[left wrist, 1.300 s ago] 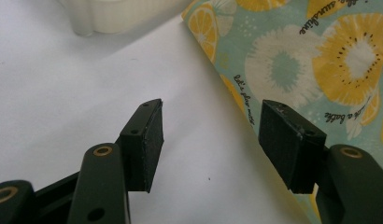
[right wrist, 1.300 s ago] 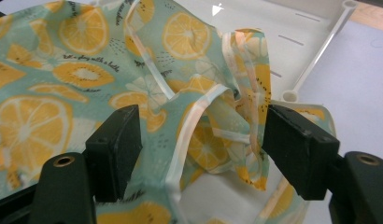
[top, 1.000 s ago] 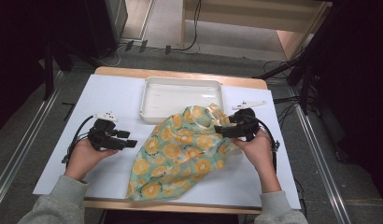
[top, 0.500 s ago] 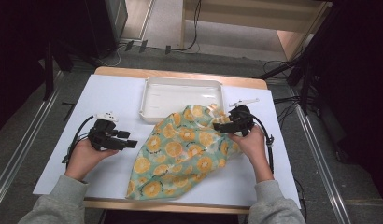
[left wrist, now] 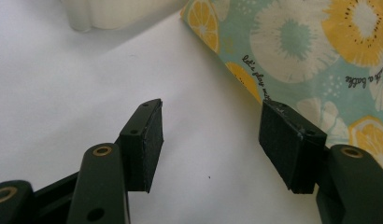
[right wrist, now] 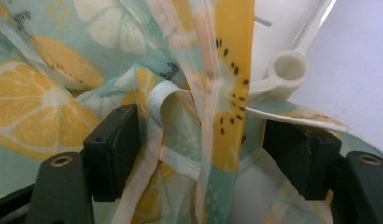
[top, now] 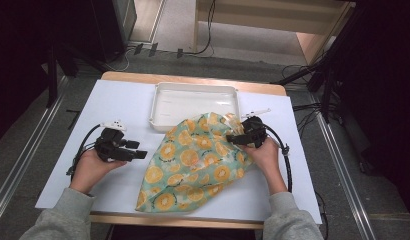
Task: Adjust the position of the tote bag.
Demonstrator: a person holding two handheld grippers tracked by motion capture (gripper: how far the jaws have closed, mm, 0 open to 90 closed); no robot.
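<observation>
While the white tray (top: 195, 102) sits bare, patterned cloth (top: 193, 160) overlaps its rim.

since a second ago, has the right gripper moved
Yes. In the high view the right gripper has shifted slightly toward the person, away from the white tray, over the orange-print cloth.

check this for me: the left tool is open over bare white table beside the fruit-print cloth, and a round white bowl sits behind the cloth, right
One thing is off: behind the fruit-print cloth sits a rectangular white tray, not a round bowl, as the high view shows. The rest holds: the left tool is open over the bare white table beside the cloth, as the left gripper view shows.
</observation>
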